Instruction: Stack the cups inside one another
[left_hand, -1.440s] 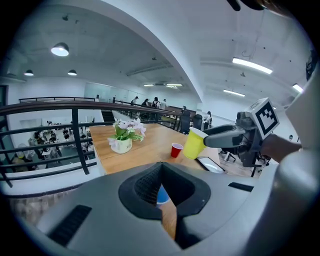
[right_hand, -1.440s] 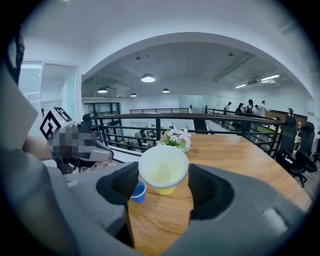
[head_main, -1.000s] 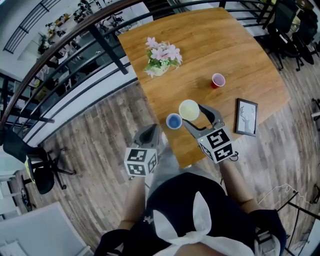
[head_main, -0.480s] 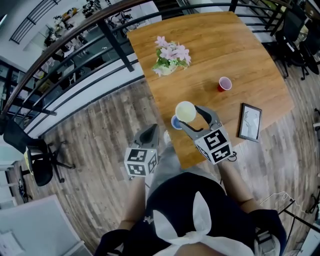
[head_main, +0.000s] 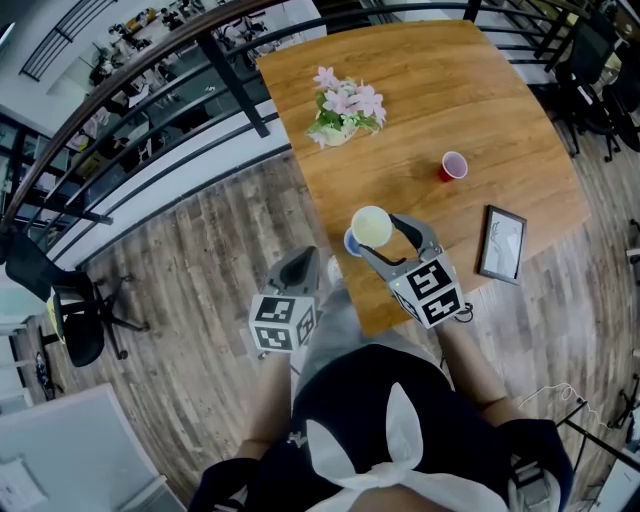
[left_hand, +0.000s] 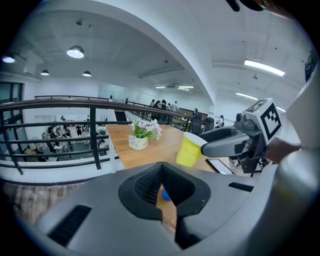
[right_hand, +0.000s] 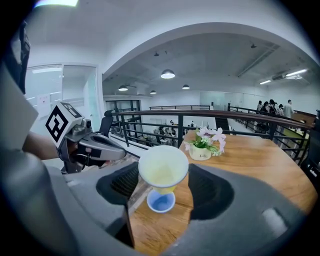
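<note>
My right claw (head_main: 382, 234) has the yellow cup (head_main: 371, 226) clamped between its two jaws, which stand wide apart and press on either side of the cup just under the rim. The cup is pale yellow plastic, wide at the mouth and narrowing to a small base, and it looks empty inside (right_hand: 163, 167). I hold it off the table (head_main: 440, 90), its mouth tipped a little toward me, over the near edge.

Right beneath it stands the blue cup (head_main: 350, 243), upright on the wood, smaller and also empty (right_hand: 160, 202). The yellow cup's base sits over the blue one's mouth; I cannot tell whether the two touch. From the side the yellow cup (left_hand: 190, 150) hangs clear above the tabletop.

The red cup (head_main: 453, 166) stands alone farther out on the table, well apart from the other two. A pot of pink flowers (head_main: 345, 107) is at the far side, and a picture frame (head_main: 502, 245) lies flat off to my right.

My left claw (head_main: 297, 268) hangs off the table's edge over the wooden floor, jaws together and holding nothing.
</note>
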